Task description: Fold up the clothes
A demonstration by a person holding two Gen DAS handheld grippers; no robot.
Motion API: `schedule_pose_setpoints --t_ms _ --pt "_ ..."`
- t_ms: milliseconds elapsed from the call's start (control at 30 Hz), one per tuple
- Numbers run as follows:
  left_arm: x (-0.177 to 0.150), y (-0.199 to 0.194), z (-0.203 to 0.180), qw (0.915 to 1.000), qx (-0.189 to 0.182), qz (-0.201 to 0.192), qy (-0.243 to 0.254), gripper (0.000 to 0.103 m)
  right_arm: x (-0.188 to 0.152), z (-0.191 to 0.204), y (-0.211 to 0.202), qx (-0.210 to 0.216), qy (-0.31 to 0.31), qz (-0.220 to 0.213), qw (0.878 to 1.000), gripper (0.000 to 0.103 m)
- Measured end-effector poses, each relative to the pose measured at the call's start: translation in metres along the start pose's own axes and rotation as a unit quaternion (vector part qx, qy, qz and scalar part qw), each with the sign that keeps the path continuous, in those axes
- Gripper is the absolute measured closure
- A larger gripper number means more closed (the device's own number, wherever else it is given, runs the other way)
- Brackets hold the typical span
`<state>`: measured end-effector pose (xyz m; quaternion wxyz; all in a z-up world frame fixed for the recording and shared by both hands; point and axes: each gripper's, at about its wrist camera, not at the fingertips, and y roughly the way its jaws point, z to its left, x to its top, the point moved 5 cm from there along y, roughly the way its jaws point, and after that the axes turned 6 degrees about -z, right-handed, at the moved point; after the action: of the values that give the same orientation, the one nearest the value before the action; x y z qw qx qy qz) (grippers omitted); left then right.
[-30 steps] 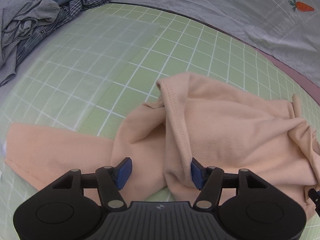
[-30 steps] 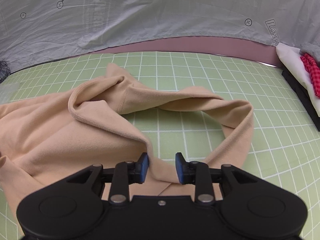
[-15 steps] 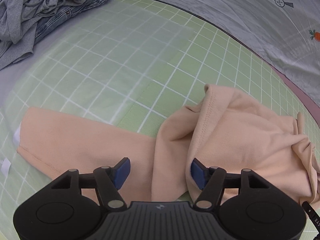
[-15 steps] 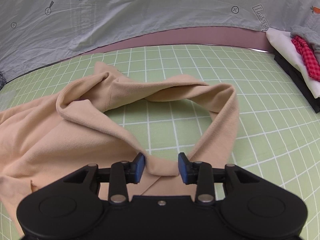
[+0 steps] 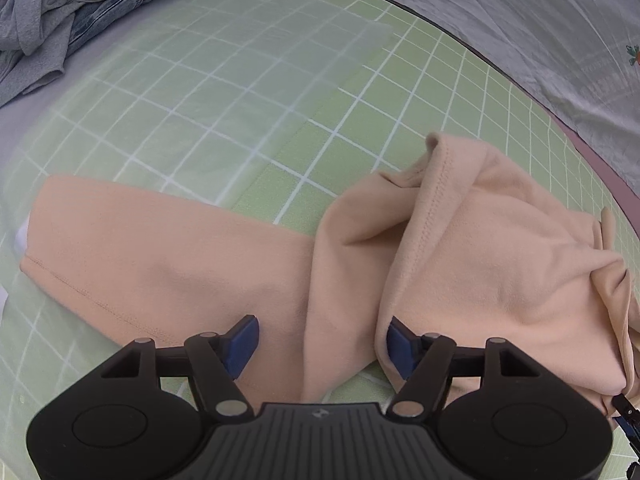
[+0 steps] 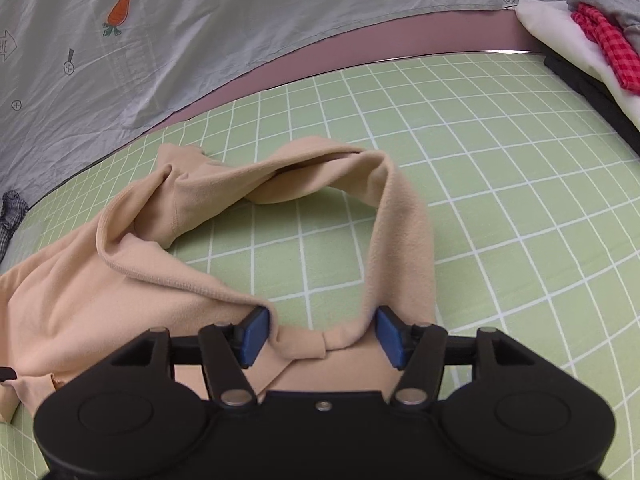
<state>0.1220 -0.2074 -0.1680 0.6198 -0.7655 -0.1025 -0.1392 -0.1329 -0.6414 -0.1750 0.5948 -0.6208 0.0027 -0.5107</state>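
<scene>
A peach long-sleeved garment lies rumpled on the green grid mat. One sleeve stretches flat to the left. My left gripper hovers open over the spot where that sleeve meets the body, and its blue pads hold nothing. In the right wrist view the garment curls into a loop around a bare patch of mat. My right gripper is open, with a bunched fold of hem lying loose between its pads.
A heap of grey and denim clothes sits at the mat's far left corner. A folded stack with red check cloth lies at the far right. A grey printed sheet borders the back edge.
My right gripper's jaws have spread wide and let go of the garment's hem. My left gripper has shifted left along the garment, bringing more of the flat sleeve into view.
</scene>
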Motion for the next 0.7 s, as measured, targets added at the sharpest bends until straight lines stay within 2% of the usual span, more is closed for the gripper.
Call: schedule_pose_setpoints --t_ms 100,200,333,400,500,533,567,600,633,700 --pt "0.002 -0.001 0.000 1.0000 0.002 -0.001 0.001 0.034 0.003 -0.009 -0.001 0.031 0.006 0.012 0.999 0.044" --pt "0.005 -0.002 0.001 1.0000 0.002 -0.001 0.004 0.033 0.005 -0.020 -0.002 0.032 0.017 0.010 0.999 0.046" --pt "0.004 0.002 0.007 1.0000 -0.001 -0.002 0.000 0.033 0.009 -0.046 -0.003 0.009 0.066 -0.005 0.998 0.069" --pt "0.004 0.003 0.007 1.0000 -0.001 -0.001 0.002 0.033 0.013 -0.054 -0.002 -0.012 0.060 -0.007 0.998 0.079" --pt "0.005 0.004 0.009 1.0000 -0.001 0.000 0.003 0.033 0.024 -0.063 0.003 -0.110 -0.014 -0.014 0.994 0.082" --pt "0.005 0.004 0.009 1.0000 -0.001 0.000 0.002 0.033 0.028 -0.068 0.004 -0.149 -0.039 -0.015 0.988 0.077" --pt "0.005 0.004 0.009 1.0000 -0.001 0.000 0.002 0.033 0.032 -0.072 0.004 -0.201 -0.070 -0.016 0.977 0.073" --pt "0.004 0.004 0.008 1.0000 0.002 -0.001 0.003 0.033 0.035 -0.072 0.002 -0.227 -0.096 -0.020 0.969 0.066" --pt "0.003 0.003 0.006 1.0000 0.005 -0.001 0.005 0.033 0.038 -0.072 0.001 -0.253 -0.123 -0.023 0.959 0.065" --pt "0.001 0.002 0.002 0.9999 0.011 -0.001 0.009 0.033 0.040 -0.063 -0.007 -0.242 -0.132 -0.033 0.961 0.061"
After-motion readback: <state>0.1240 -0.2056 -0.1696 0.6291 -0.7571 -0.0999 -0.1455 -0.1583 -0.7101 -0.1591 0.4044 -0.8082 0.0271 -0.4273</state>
